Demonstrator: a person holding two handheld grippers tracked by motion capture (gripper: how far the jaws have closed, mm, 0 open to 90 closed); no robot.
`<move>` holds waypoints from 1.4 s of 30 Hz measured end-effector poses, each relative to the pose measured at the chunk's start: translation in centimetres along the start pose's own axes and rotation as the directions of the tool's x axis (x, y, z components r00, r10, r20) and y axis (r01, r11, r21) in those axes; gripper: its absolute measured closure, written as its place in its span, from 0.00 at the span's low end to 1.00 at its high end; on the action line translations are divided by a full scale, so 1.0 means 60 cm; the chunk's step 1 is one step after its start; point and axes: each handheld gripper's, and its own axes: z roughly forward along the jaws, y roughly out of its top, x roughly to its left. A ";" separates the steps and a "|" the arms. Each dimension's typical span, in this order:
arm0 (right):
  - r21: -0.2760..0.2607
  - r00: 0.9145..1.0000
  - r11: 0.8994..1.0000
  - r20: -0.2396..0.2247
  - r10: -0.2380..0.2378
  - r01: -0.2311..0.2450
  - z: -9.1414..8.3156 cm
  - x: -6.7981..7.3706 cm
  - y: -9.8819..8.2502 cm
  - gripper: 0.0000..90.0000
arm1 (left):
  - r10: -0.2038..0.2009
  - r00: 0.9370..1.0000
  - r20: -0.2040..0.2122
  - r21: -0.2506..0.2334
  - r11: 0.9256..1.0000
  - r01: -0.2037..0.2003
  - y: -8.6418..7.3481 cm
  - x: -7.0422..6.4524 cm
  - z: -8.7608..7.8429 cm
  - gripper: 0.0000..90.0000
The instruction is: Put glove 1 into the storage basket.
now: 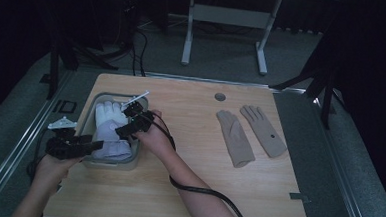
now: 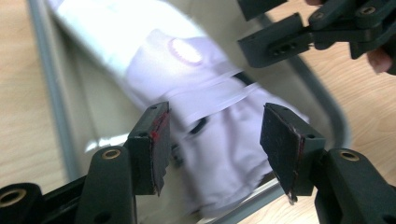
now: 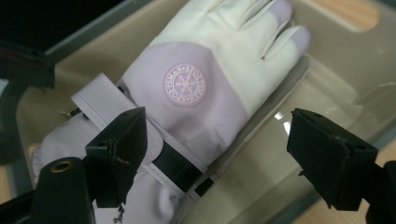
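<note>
Desk: light wooden desk [image 1: 187,188] seen from above, with a small round grommet hole [image 1: 220,97] toward 12 o'clock.
Bin: shallow grey-rimmed bin [image 1: 85,114] at the desk's 9 o'clock side; the left gripper view shows its rim [image 2: 51,93] and the right gripper view its pale inner wall [image 3: 336,84].
White glove: a white and pale lilac winter glove [image 1: 111,126] lies flat in the bin, fingers toward 12 o'clock, cuff toward 6 o'clock. In the right gripper view the glove [image 3: 196,93] shows a round embroidered badge [image 3: 185,84] on its back and a strap with a black band [image 3: 175,165] across the wrist. In the left gripper view the glove [image 2: 219,140] is blurred.
Beige gloves: a pair of thin beige gloves [image 1: 250,131] lies flat at the desk's 3 o'clock side, well apart from the bin, side by side, fingers toward 12 o'clock.
Left tool: left tool [image 1: 86,145] sits at the bin's 7 o'clock corner, over the cuff; in its own view the tool [image 2: 215,140] has its jaws spread wide on either side of the cuff, pinching nothing.
Right tool: right tool [image 1: 130,127] hangs over the bin's 3 o'clock edge, above the glove's wrist; in its own view the tool [image 3: 215,158] has jaws spread wide, one jaw over the strap, the other over the bin wall, gripping nothing.
Cable: a thick black cable [image 1: 197,189] trails from the right tool along the forearm toward 6 o'clock.
</note>
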 end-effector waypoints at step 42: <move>-0.120 0.994 0.991 0.090 0.060 -0.049 -0.214 -0.137 -0.152 0.16 | 0.217 0.959 0.184 -0.098 0.974 -0.202 0.033 -0.224 0.112 0.19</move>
